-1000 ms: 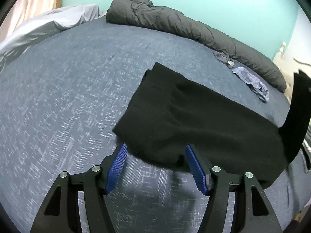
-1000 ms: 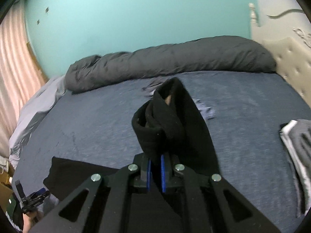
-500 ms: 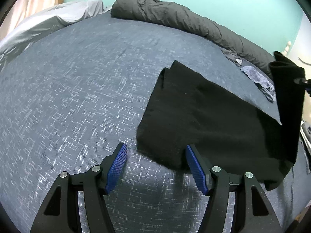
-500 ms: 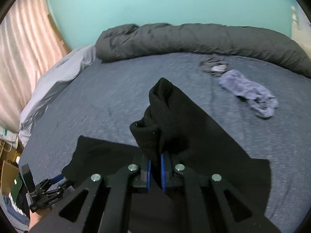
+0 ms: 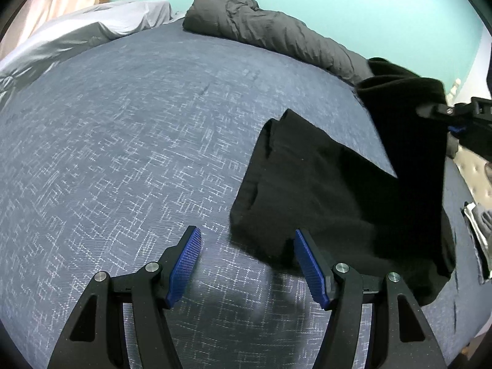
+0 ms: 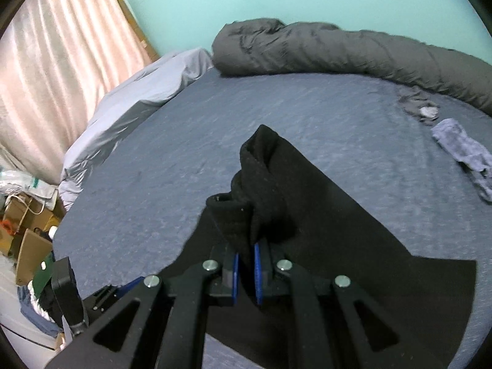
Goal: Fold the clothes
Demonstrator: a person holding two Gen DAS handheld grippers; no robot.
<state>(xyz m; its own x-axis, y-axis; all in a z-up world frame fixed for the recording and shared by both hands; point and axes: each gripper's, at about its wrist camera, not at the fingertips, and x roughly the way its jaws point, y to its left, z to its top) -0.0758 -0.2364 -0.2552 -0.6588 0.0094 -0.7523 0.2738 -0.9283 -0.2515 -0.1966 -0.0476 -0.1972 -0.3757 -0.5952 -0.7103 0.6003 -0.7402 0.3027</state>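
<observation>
1. Left wrist view: the left gripper [image 5: 247,266] has its blue-padded fingers [image 5: 186,258] spread wide, nothing between them but the blue patterned bedspread [image 5: 123,153].
2. The black garment [image 5: 323,196] lies flat on the bedspread just beyond the right-hand finger; its near corner reaches into the gap ahead of that fingertip, and the pads do not touch it.
3. To the far right of those fingers, one end of the garment rises off the bed in a dark fold, gathered at the right gripper [image 5: 452,123], which enters from the picture's right edge.
4. Well beyond the fingers, a rolled grey duvet [image 5: 270,35] runs along the far side of the bed, with a pale sheet [image 5: 92,27] to its left.
5. Right wrist view: the right gripper [image 6: 245,253] has its fingers drawn narrow, clamped on a bunched fold of the black garment [image 6: 323,230], which stands up straight ahead of the tips.
6. The rest of the garment drapes down below and to the right of the fingers onto the bedspread [image 6: 184,153].
7. Far ahead and to the right of the tips lie a small blue-grey cloth [image 6: 467,153] and a darker crumpled piece [image 6: 418,107], near the grey duvet [image 6: 338,49].
8. At the lower left of the fingers the left gripper [image 6: 123,289] shows, partly hidden.
</observation>
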